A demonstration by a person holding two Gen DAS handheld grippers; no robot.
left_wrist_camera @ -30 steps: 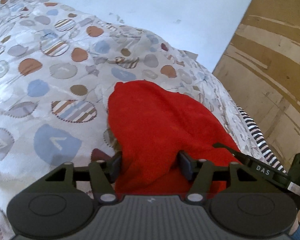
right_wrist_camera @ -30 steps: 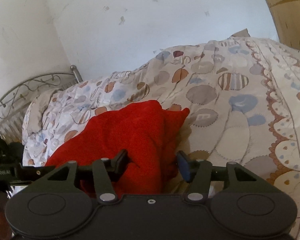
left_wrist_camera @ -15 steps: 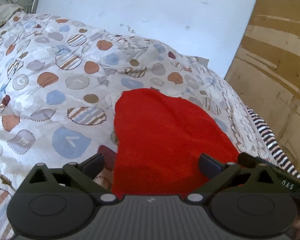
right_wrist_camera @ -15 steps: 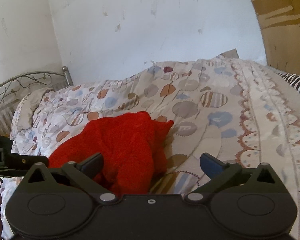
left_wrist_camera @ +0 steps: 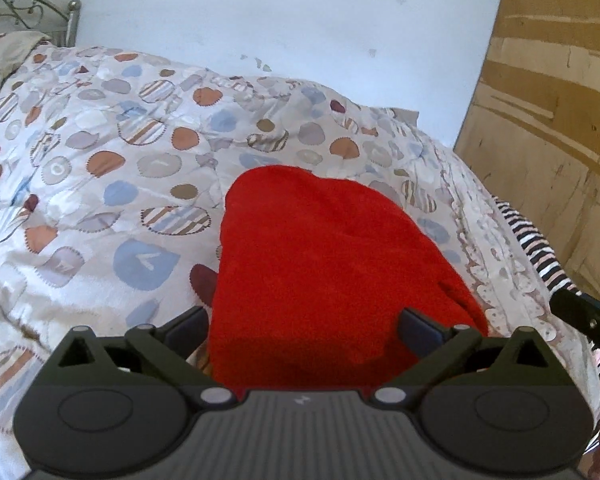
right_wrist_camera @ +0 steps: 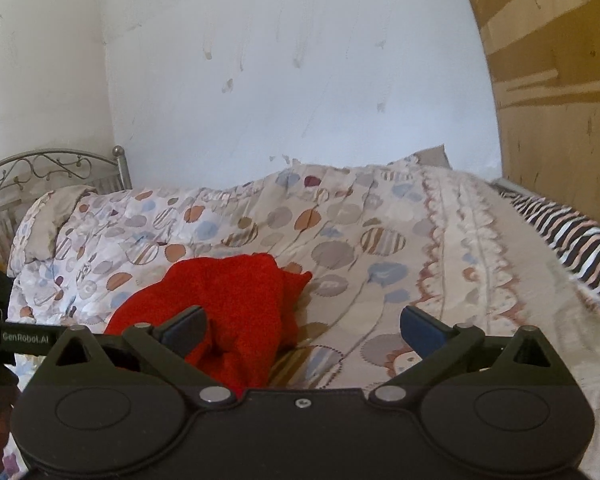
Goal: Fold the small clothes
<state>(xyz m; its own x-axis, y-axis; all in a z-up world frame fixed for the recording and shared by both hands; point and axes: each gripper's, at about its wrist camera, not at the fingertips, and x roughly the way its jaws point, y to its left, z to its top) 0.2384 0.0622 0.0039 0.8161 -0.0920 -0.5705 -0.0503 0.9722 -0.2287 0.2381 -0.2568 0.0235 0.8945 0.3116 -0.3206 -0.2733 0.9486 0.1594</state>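
A small red fleece garment [left_wrist_camera: 324, 264] lies folded over in a bunched heap on the patterned quilt [left_wrist_camera: 100, 184]. My left gripper [left_wrist_camera: 302, 326] is open, its jaws wide apart on either side of the garment's near end, holding nothing. In the right wrist view the garment [right_wrist_camera: 228, 304] lies low and left of centre. My right gripper [right_wrist_camera: 302, 326] is open and empty, raised above the quilt [right_wrist_camera: 380, 248], with its left finger over the garment's near edge.
A metal bed frame [right_wrist_camera: 52, 168] and a pillow [right_wrist_camera: 48, 216] are at the far left. A white wall [right_wrist_camera: 280, 80] runs behind the bed. A striped cloth [right_wrist_camera: 572, 240] lies along the bed's right edge by a wooden panel [left_wrist_camera: 548, 120].
Both grippers opened, let go of the red garment and drew back and up. The garment now rests on the quilt.
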